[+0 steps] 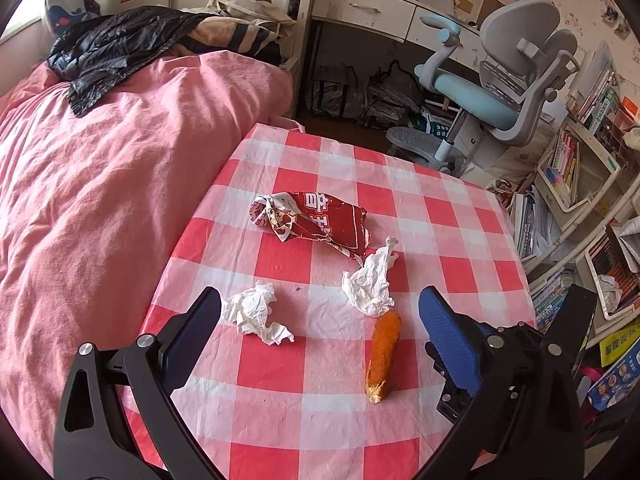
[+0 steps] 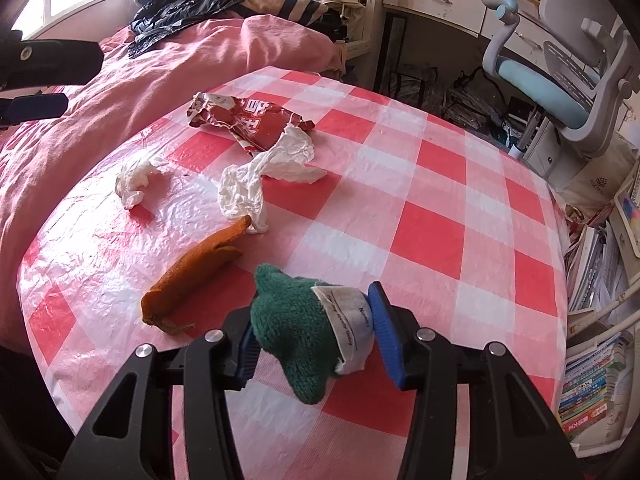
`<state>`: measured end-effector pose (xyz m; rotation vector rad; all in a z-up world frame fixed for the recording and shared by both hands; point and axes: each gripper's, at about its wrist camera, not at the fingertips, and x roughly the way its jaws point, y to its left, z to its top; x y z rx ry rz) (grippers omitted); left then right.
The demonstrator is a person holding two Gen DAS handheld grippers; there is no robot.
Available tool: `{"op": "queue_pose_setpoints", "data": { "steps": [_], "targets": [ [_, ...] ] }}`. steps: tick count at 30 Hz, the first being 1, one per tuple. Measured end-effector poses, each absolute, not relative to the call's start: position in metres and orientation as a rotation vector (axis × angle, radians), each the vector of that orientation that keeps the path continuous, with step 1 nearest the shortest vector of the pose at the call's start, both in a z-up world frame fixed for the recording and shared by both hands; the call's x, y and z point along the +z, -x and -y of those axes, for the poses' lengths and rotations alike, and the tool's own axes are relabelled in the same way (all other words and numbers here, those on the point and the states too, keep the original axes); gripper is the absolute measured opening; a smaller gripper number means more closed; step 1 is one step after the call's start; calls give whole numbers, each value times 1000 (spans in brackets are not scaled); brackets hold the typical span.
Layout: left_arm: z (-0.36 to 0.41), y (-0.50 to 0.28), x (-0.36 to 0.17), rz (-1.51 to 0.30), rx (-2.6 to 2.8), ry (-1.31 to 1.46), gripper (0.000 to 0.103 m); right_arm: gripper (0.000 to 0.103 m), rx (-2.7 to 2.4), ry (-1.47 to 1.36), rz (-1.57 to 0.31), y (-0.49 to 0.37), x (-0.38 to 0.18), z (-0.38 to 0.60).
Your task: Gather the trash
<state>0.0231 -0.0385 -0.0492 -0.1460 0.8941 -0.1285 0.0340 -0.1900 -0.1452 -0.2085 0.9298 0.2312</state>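
Green knitted piece (image 2: 294, 336) with white label sits pinched in right gripper (image 2: 314, 334) above checkered tablecloth (image 2: 440, 220), left gripper (image 1: 320, 320) spread wide over crumpled tissues (image 1: 256, 314), red wrapper (image 1: 316, 220) and orange knitted piece (image 1: 384, 350).

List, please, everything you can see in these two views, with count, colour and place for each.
table: one, red and white checked cloth, beside the bed
snack wrapper: one, red, crumpled, far part of the table
tissues: two, white, crumpled, mid table; the other touches the orange piece
orange piece: one, orange, long, near side of the table
green knitted item: one, dark green with a white label, between the right gripper's pads
bed: one, pink cover, left of the table
black jacket: one, on the bed
desk chair: one, grey and light blue, behind the table
left gripper: open, above the table
right gripper: shut on the knitted item
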Motion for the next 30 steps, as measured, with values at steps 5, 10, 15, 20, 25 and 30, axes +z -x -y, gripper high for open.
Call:
{"op": "queue_pose_setpoints", "data": {
  "steps": [5,10,15,20,25,30],
  "targets": [
    [39,-21,-49,-896,-129,129,96,49,241,240,-927,-29,-144,187],
    [33,-18,-50,-896,-117,129,96,50,255,245,-954,-28,-148,186],
    [24,-18,-55,-911,-91,148,96,50,259,239,-948,-24,-147,187],
    [26,-17,-63,-936,-76,112,96,50,265,214,-948,-24,-146,190],
    [47,-18,-77,-976,-108,22,96,50,268,213,-962,-24,-149,191],
    [70,-14,-82,-973,-138,-72,96,50,266,200,-980,-24,-149,201]
  ]
}}
